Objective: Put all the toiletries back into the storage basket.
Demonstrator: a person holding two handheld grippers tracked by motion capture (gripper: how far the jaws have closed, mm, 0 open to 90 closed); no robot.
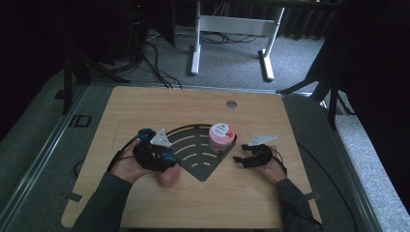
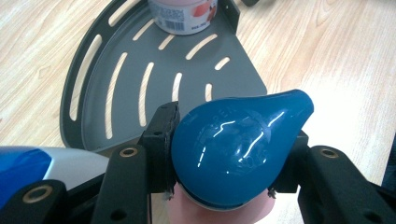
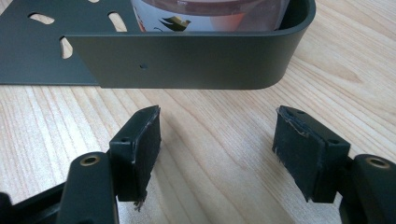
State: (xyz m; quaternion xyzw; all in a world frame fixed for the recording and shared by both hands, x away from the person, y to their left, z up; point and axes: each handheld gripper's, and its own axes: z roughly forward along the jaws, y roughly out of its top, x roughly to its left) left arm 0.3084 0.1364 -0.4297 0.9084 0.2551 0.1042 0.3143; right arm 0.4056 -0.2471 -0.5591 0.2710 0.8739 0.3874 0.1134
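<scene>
Pink bottle point(image 1: 168, 176), blue teardrop cap point(image 2: 238, 147): it's clamped at the cap in my left gripper point(image 2: 229, 156), lower centre of the left gripper view and lower-left of centre in the high view, just off the pointed tip of the grey slotted tray point(image 1: 200, 153). Right gripper point(image 3: 217, 149) has its jaws apart with nothing between them, low over the bare wood just outside the tray wall.

Risks as I read them:
- The cap is glossy and rounded, and the pads bite only its sides. A tilt or a quick swing could let it slip or twist out.
- I can't tell if the cap is seated tight; if not, the body could drop off.
- Taking it into the tray, it could clip the wall or bump the pink tub point(image 1: 221, 137) in the right corner.

Count: one bottle, one tub, one tray, two grippers, one wooden table point(image 1: 145, 104).
</scene>
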